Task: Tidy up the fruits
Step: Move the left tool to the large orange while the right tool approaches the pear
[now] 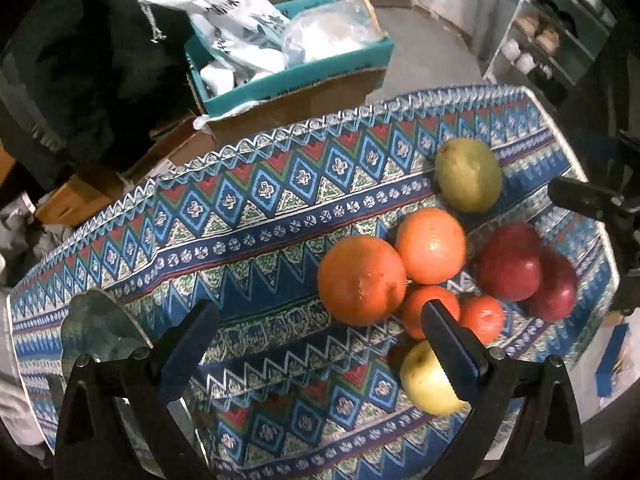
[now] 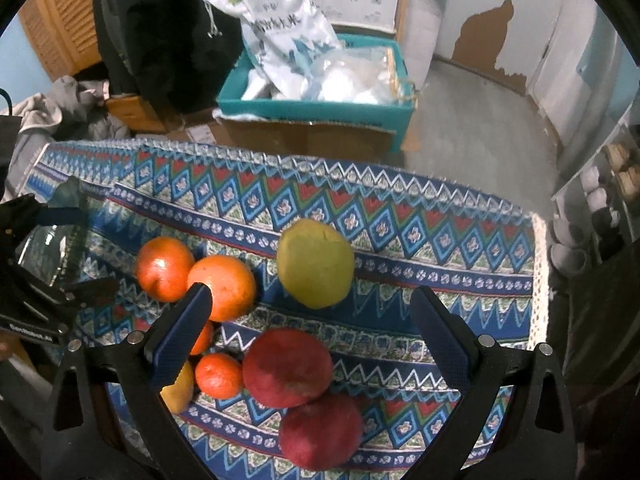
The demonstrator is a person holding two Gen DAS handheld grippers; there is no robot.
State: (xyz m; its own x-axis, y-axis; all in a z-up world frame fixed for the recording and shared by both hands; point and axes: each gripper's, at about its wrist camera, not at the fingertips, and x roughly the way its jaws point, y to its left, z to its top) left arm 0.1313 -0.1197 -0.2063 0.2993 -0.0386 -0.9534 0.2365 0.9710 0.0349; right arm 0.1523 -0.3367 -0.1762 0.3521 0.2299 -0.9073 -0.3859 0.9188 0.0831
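**Fruit clustered on tabletop; both tongs empty**

Left tongs (image 1: 316, 344) stood wide open, holding nothing, above the patterned tabletop (image 1: 240, 208). Right tongs (image 2: 312, 316) likewise gaped empty over two red apples (image 2: 288, 366). Oranges (image 1: 362, 280), tangerines (image 1: 482, 318), a yellow apple (image 1: 424, 380) and a green pear (image 1: 468, 174) lay grouped nearby.

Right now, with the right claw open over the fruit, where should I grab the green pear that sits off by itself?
Grip the green pear across its wide middle, coming straight down from above. It sits alone on the patterned cloth, clear of the oranges and red apples, so both fingers of the open right claw should find room on either side.
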